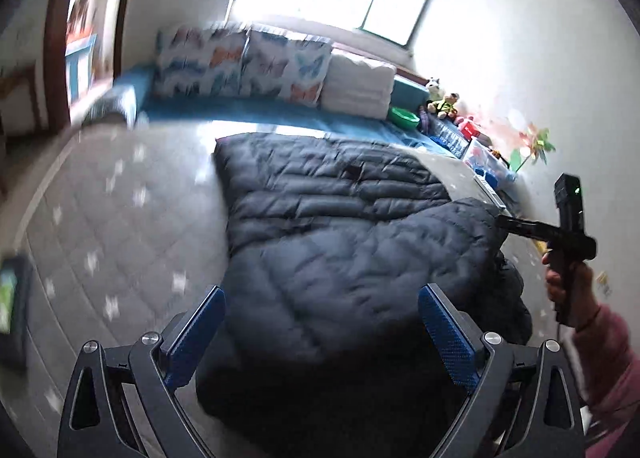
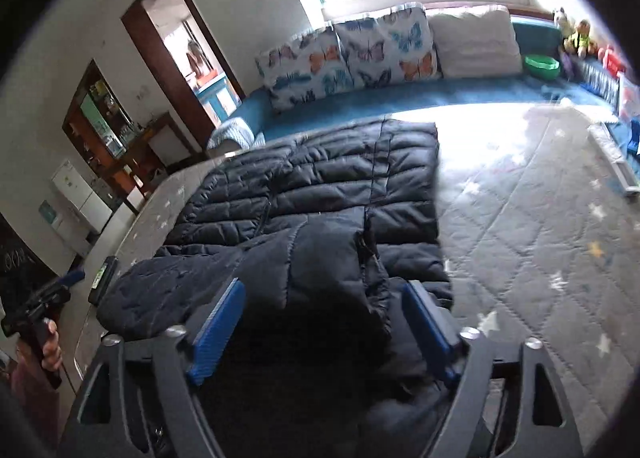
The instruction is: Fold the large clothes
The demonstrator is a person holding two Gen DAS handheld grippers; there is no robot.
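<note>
A dark navy quilted puffer jacket (image 1: 340, 197) lies spread on a grey star-patterned quilted mat (image 1: 120, 217), with its near part folded over itself. My left gripper (image 1: 322, 292) hangs open above the jacket's near edge, with nothing pressed between its blue pads. In the right wrist view the jacket (image 2: 340, 177) runs away from me, and a raised fold of it sits between the fingers of my right gripper (image 2: 325, 286). Both blue pad faces show bare, so this gripper is open around the fold. From the left wrist view the right gripper (image 1: 502, 221) reaches the jacket's right edge, held by a hand in a pink sleeve.
A blue couch (image 1: 240, 113) with butterfly cushions (image 1: 240, 61) and a white cushion (image 1: 358, 83) stands beyond the mat under a bright window. Toys and a green bowl (image 1: 404, 115) line the right wall. A dark tablet-like thing (image 2: 102, 276) lies at the mat's left edge, and a doorway (image 2: 188, 45) opens beyond.
</note>
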